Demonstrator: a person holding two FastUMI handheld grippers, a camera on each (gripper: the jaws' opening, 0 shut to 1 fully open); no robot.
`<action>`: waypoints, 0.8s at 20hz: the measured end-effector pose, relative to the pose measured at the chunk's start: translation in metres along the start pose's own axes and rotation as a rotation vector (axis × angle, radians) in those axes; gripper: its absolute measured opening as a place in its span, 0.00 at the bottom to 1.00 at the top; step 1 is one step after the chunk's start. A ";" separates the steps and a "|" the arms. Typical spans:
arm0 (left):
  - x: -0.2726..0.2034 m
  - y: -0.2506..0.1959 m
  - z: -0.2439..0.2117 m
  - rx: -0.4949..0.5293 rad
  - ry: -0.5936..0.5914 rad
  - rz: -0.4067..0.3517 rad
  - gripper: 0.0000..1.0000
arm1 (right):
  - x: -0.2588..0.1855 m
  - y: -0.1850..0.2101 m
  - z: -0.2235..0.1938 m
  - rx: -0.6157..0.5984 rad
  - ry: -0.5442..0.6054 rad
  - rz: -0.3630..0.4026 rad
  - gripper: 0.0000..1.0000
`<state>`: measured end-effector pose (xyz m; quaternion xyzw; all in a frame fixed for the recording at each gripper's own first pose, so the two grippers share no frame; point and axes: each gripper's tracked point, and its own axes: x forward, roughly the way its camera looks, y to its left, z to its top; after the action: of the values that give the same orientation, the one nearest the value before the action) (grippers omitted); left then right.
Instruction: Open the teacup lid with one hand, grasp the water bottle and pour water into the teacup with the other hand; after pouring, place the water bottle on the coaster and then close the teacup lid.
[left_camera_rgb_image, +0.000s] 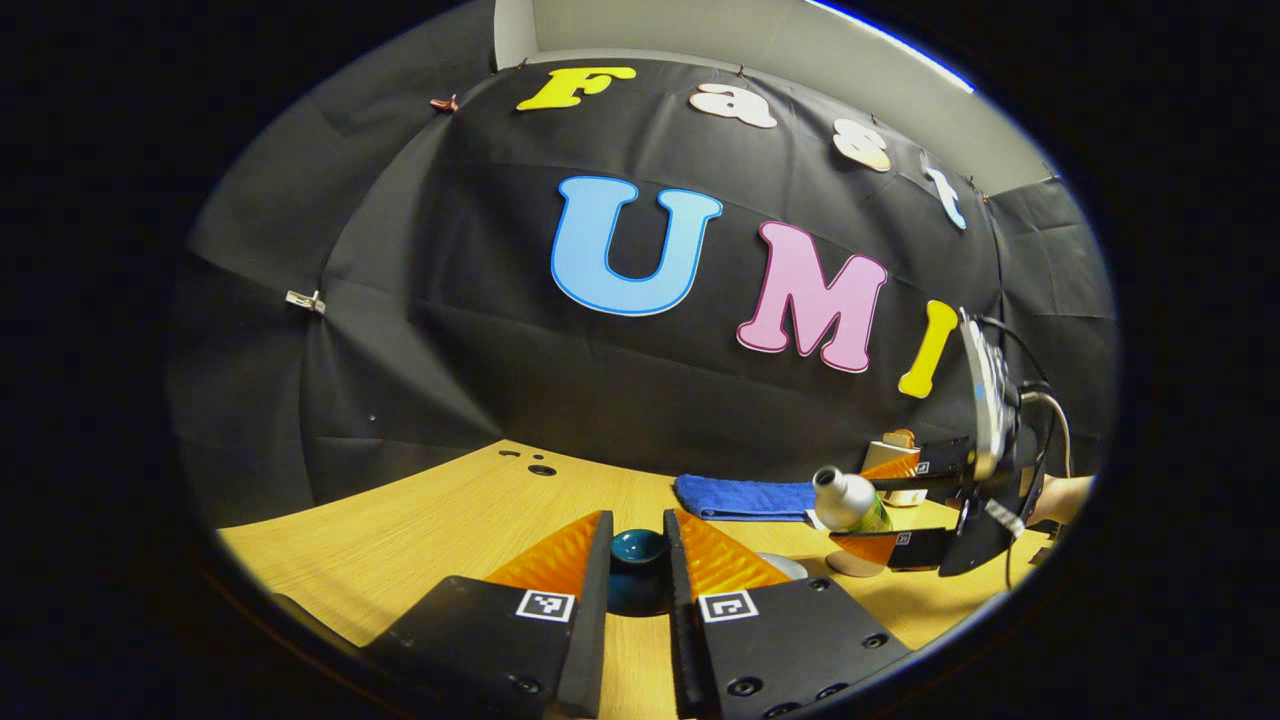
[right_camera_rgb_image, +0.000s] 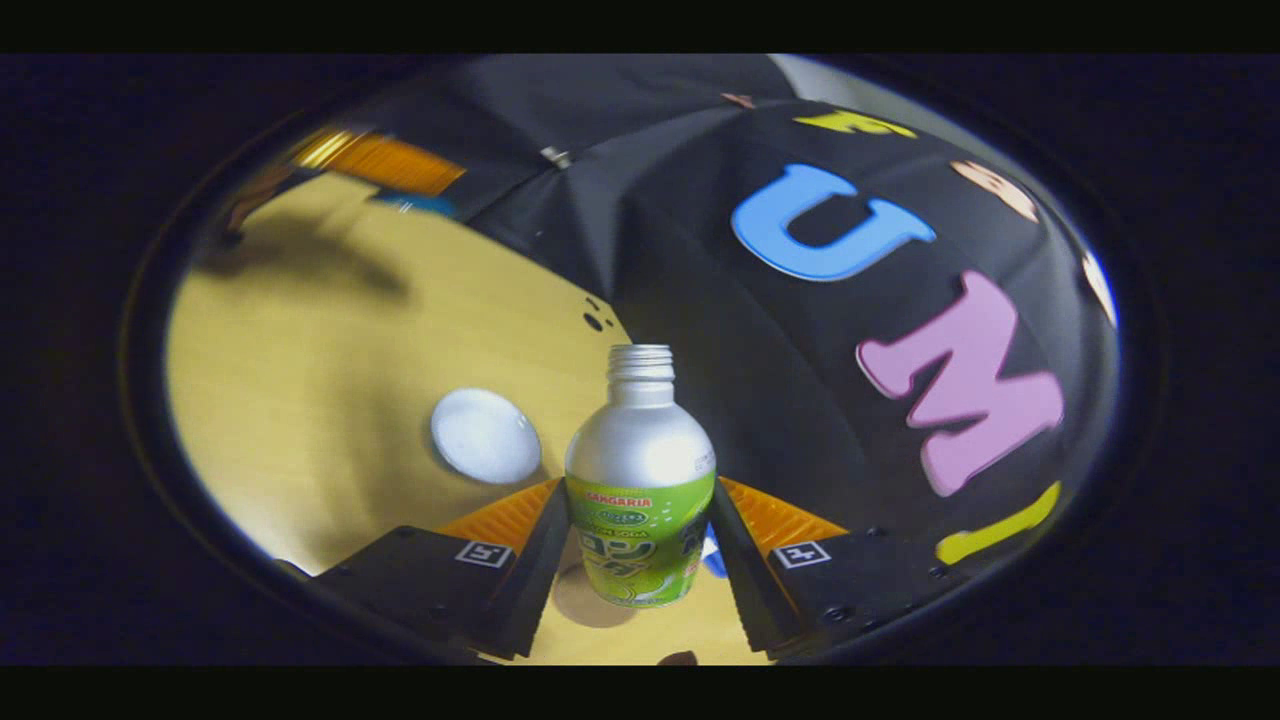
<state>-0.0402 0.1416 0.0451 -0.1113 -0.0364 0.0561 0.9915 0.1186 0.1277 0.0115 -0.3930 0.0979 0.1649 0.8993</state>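
In the left gripper view, the left gripper sits low over the wooden desk, its fingers standing close on either side of a dark teal lid. The lid sits raised between them with no cup showing under it. The fingers flank it tightly, but whether both press on it cannot be told. Just right of the lid, part of a pale round rim peeks out behind the right-hand finger. Farther right, the right gripper holds the water bottle tipped over on its side, its open mouth pointing toward the left gripper, above a pale round thing on the desk. A folded blue towel lies along the far edge of the desk by the wall, and a small wooden item stands behind the bottle near the far right corner. A bare forearm shows behind the right gripper.

In the right gripper view, the right gripper pinches the water bottle by its green-labelled body, both fingers pressed against its sides. The bottle's silver shoulder and uncapped threaded neck point away from the camera. A white round teacup seen from above sits on the desk just left of the bottle. The left gripper shows blurred at the desk's far side.
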 end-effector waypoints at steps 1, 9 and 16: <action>0.000 -0.001 0.000 -0.004 0.002 -0.005 0.31 | -0.003 -0.006 0.006 0.105 -0.020 0.013 0.79; 0.002 0.000 -0.002 -0.005 0.008 0.000 0.31 | 0.003 -0.076 -0.010 0.679 -0.182 -0.010 0.79; 0.004 -0.003 -0.007 -0.004 0.018 -0.005 0.31 | 0.000 -0.086 -0.078 0.874 -0.215 -0.067 0.78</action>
<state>-0.0354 0.1380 0.0393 -0.1137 -0.0281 0.0526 0.9917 0.1476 0.0150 0.0173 0.0402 0.0514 0.1186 0.9908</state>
